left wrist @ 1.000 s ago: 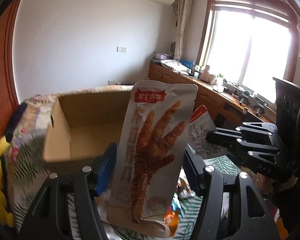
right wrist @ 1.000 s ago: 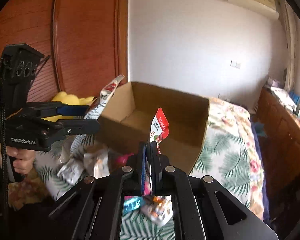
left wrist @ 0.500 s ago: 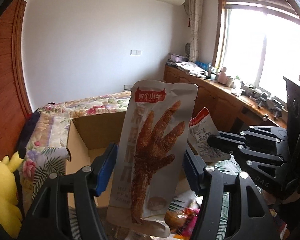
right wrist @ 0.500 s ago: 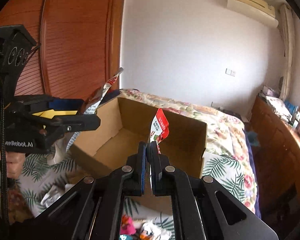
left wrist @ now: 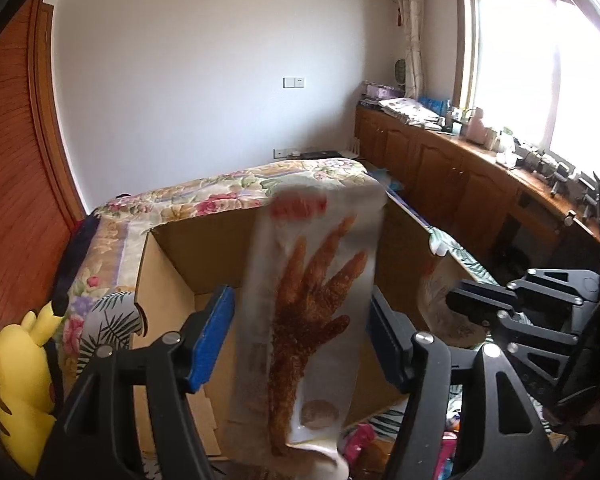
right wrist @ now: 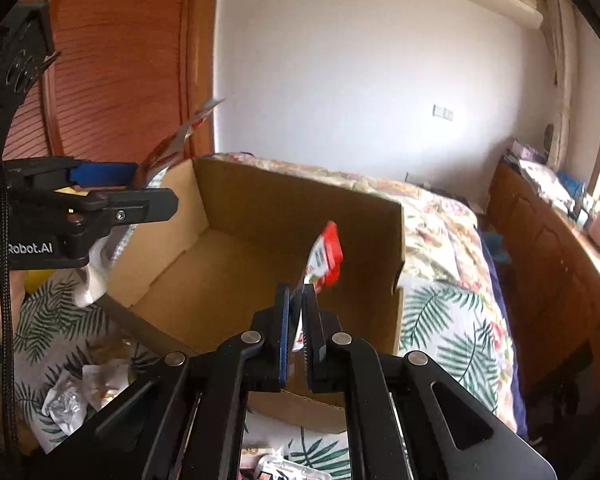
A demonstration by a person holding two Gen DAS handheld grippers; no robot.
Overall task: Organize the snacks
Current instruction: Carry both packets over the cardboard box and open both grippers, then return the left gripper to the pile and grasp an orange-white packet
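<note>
An open cardboard box [left wrist: 172,264] [right wrist: 260,208] stands on the bed, right below both grippers. My left gripper [left wrist: 300,320] [right wrist: 156,196] is over the box's near left side and its jaws are opening. A tall white packet printed with a fried chicken foot [left wrist: 312,300] [right wrist: 172,148] stands between the blue pads. It is blurred and loose, with a gap at the left pad. My right gripper [right wrist: 298,304] [left wrist: 456,300] is shut on a small red and white packet [right wrist: 327,254], held upright above the box's near wall.
Loose snack packets lie on the leaf-print bedspread in front of the box [right wrist: 80,388] [left wrist: 360,444]. A yellow plush toy [left wrist: 16,380] sits at the left. Wooden cabinets [left wrist: 460,188] run under the window on the right, and a wooden wardrobe [right wrist: 120,60] stands at the left.
Both grippers have moved forward from over the snack pile to over the box. The chicken-foot packet, sharp and gripped before, now blurs and sits lower between the left pads.
</note>
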